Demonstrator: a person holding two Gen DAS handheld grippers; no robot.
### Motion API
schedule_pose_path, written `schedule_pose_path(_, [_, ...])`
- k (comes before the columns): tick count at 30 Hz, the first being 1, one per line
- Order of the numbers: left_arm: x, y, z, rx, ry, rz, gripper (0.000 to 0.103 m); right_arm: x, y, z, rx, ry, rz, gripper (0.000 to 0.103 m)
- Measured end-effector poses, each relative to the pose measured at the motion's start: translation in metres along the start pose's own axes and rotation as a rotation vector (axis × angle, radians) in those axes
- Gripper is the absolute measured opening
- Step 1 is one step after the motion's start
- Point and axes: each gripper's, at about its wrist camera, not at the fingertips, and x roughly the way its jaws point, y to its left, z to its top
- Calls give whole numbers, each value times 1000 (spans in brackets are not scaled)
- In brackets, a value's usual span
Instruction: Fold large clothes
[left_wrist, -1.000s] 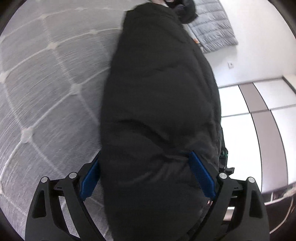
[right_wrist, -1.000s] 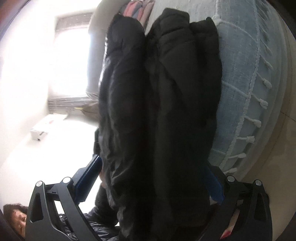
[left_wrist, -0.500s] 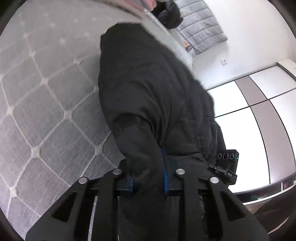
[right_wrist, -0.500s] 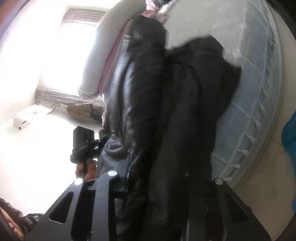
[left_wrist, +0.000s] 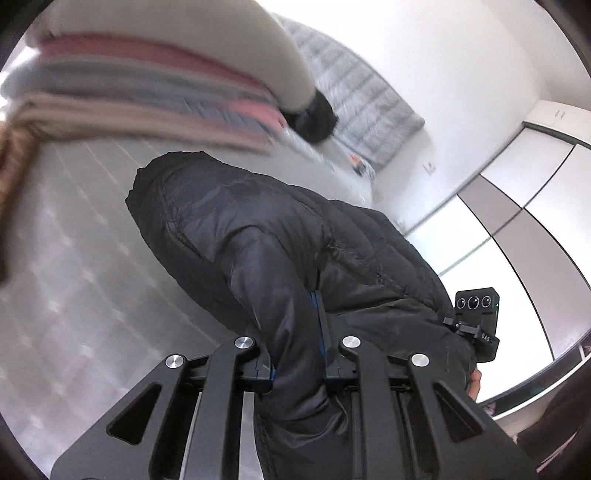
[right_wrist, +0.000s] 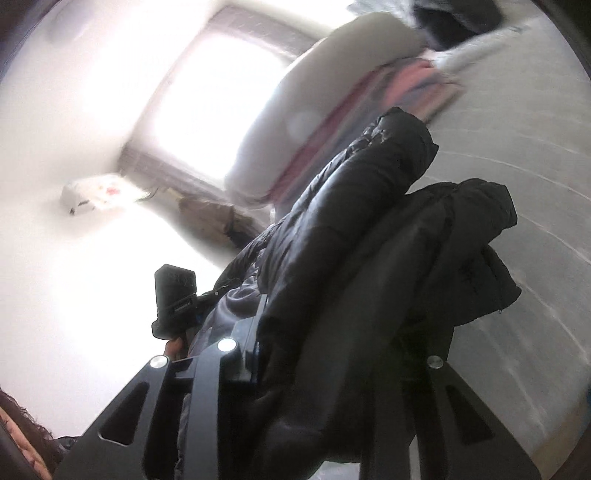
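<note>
Now left claw (left_wrist: 295, 347) nearly closed, jaws just squeezed in, pinching thick fold of black puffy jacket (left_wrist: 266, 236). Jacket hangs above grey quilted bed cover (left_wrist: 66, 258), bunched, shiny, stitched in rows. Small letters on other claw's camera box (left_wrist: 478, 321) too blurry to read. Right claw (right_wrist: 332, 332) pinching jacket (right_wrist: 369, 229) too, jaws close together.

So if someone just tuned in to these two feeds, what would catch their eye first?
The black puffer jacket fills the middle of both views, bunched fabric clamped in the left gripper and the right gripper. Behind it, at the top of the left view, a blurred stack of folded clothes sits on the grey quilted bed.
</note>
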Motion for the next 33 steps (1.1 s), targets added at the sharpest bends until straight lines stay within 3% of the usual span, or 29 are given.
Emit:
schedule_pose_path(4, [-59,57,2,-16,-45,65,13,80,10,-9,-6,98,21,28])
schedule_pose_path(8, [-78,148,-29,-93,45,166,13,185,-24,-56,94,308,-52,32])
schedule_pose_path(10, [-71,203,-56,-173,146,206,15,230,-52,-90,182,449,-120,44])
schedule_pose_path(11, [-70,227,-69,-230,176,195,17,238,-59,-99,214,480,-132,63])
schedule_pose_path(12, [-72,239,-77,-259,176,175,18,244,-63,-106,240,512,-137,69])
schedule_pose_path(15, [-97,251,-88,-260,113,139,19,227,-47,-99,187,492,-167,72])
schedule_pose_path(17, [-123,249,-85,-219,63,196,19,205,-39,-86,170,436,-204,74])
schedule_pose_path(19, [-146,240,-75,-168,-2,276,21,183,-23,-69,91,321,-285,74])
schedule_pose_path(20, [-162,234,-69,-148,-59,306,21,174,-9,-60,50,262,-284,74])
schedule_pose_path(22, [-182,220,-63,-132,-137,251,31,170,21,-34,-23,161,-222,76])
schedule_pose_path(23, [-185,215,-56,-122,-161,228,35,175,33,-25,-48,138,-206,82])
schedule_pose_path(24, [-182,208,-48,-107,-174,219,41,188,46,-17,-64,132,-196,86])
schedule_pose_path(27, [-147,193,-29,-82,-143,184,43,248,48,7,-79,173,-158,86])
schedule_pose_path(30, [-93,190,-26,-112,-80,182,43,295,7,-1,-39,236,-270,86])
schedule_pose_path(33, [-47,214,-27,-161,-14,202,43,319,-47,-12,73,301,-265,86])
